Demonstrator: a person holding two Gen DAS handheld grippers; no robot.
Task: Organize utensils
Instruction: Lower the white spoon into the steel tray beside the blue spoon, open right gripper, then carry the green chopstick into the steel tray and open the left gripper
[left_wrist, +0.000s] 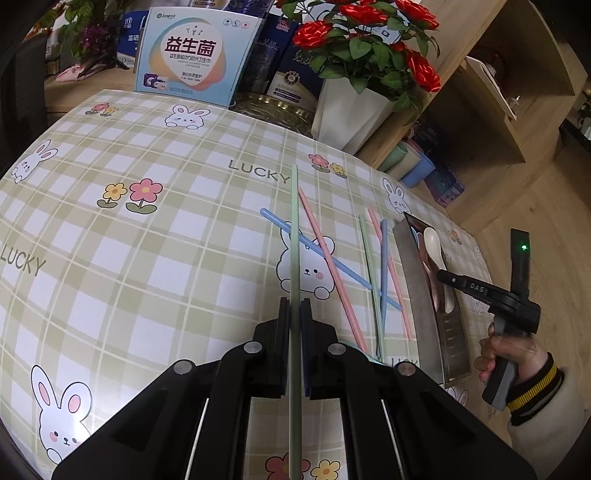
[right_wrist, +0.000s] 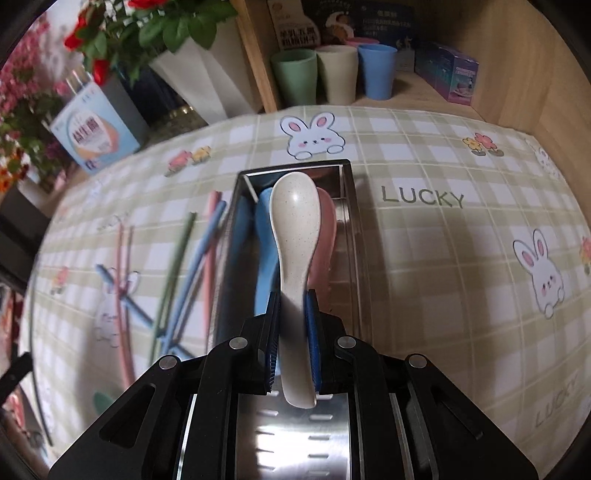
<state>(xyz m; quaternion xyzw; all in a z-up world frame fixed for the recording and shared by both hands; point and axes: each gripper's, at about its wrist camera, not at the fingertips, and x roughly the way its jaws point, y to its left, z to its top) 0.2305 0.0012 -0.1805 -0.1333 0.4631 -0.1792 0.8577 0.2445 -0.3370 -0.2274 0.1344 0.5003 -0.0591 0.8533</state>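
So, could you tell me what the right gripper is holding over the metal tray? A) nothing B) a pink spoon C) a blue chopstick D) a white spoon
D: the right gripper is shut on the white spoon by its handle, above the tray.

So our left gripper (left_wrist: 294, 314) is clamped on a green chopstick (left_wrist: 294, 236), which points straight ahead over the counter (left_wrist: 147, 240). Pink and blue chopsticks (left_wrist: 325, 254) lie crossed just to its right, beside the metal tray (left_wrist: 417, 295). Our right gripper (left_wrist: 448, 278) is over that tray, clamped on a white spoon (left_wrist: 436, 247).
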